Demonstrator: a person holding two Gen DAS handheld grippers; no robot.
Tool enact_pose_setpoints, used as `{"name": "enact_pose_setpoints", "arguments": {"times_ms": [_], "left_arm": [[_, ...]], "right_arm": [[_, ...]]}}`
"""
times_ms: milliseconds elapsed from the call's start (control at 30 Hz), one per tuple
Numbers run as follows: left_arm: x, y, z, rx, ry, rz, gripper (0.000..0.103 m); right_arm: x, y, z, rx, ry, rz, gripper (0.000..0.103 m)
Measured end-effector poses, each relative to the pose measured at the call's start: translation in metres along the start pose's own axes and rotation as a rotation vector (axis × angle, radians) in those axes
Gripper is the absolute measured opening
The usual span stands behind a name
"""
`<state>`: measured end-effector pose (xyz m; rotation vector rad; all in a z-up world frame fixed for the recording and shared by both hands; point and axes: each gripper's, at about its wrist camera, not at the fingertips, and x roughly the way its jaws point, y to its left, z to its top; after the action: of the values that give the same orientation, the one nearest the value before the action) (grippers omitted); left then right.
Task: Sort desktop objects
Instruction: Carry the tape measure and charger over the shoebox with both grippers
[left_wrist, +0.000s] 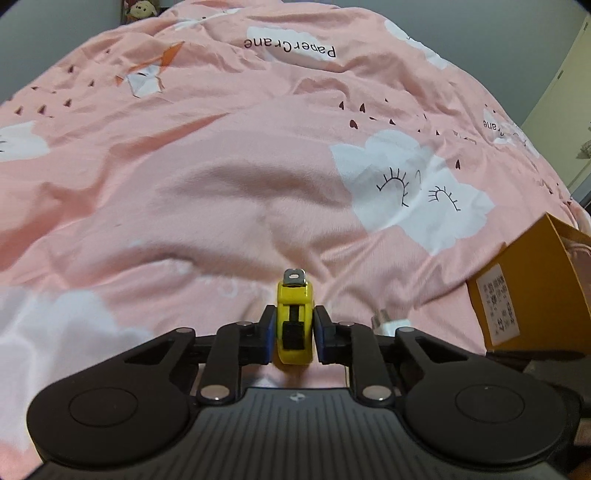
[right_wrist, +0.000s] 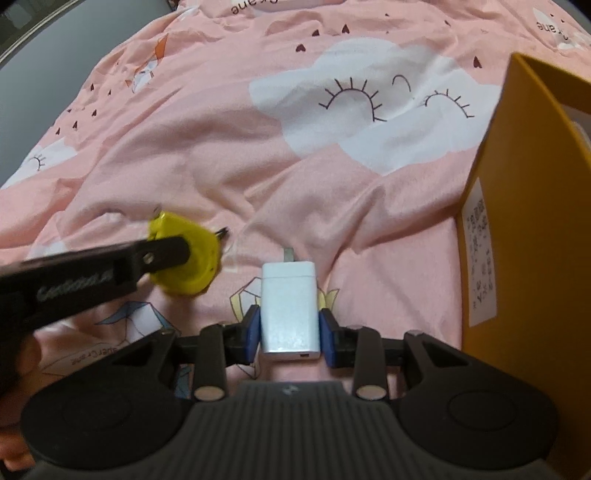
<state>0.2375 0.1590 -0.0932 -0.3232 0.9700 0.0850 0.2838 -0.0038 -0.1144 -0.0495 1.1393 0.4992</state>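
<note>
A small yellow tape measure (left_wrist: 294, 325) with a metal tab at its far end sits edge-on between the blue pads of my left gripper (left_wrist: 294, 330), which is shut on it just above the pink bedsheet. The right wrist view shows the same tape measure (right_wrist: 184, 258) at the left, blurred, with the left gripper's black finger (right_wrist: 162, 254) across it. My right gripper (right_wrist: 290, 332) is shut on a white plug-in charger (right_wrist: 290, 314), prongs pointing away, low over the sheet. Part of that charger (left_wrist: 393, 325) peeks out beside the left gripper.
A mustard-yellow open box (right_wrist: 524, 206) with a white label stands at the right, close to the right gripper; the box (left_wrist: 535, 291) also shows at the right edge of the left wrist view. The wrinkled pink sheet (left_wrist: 236, 177) with cloud prints stretches ahead. A hand (right_wrist: 14, 354) shows at lower left.
</note>
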Motion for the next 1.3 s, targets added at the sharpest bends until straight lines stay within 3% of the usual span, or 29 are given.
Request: {"name": "enact_pose_setpoints", "arguments": {"times_ms": [167, 467, 600, 800, 933, 1067, 1300], "left_arm": [[-0.03, -0.002, -0.014, -0.007, -0.006, 0.017, 0.023], [-0.093, -0.022, -0.022, 0.009, -0.08, -0.021, 0.023], [-0.119, -0.04, -0.019, 0.027, -0.127, -0.074, 0.023], [-0.15, -0.082, -0.011, 0.065, -0.171, -0.218, 0.023], [-0.154, -0.122, -0.005, 0.124, -0.168, -0.327, 0.023], [-0.144, -0.167, -0.002, 0.18, -0.13, -0.437, 0.023], [-0.082, -0.238, -0.004, 0.213, 0.038, -0.526, 0.023]], "right_arm": [[-0.024, 0.001, -0.008, -0.002, -0.034, 0.033, 0.034], [-0.095, 0.003, -0.024, -0.013, -0.144, 0.116, 0.034], [-0.137, -0.005, -0.03, -0.002, -0.22, 0.155, 0.034], [-0.2, -0.034, -0.039, 0.013, -0.343, 0.152, 0.035], [-0.233, -0.07, -0.044, 0.041, -0.38, 0.123, 0.035], [-0.256, -0.116, -0.049, 0.077, -0.379, 0.034, 0.035], [-0.244, -0.21, -0.053, 0.176, -0.221, -0.06, 0.035]]}}
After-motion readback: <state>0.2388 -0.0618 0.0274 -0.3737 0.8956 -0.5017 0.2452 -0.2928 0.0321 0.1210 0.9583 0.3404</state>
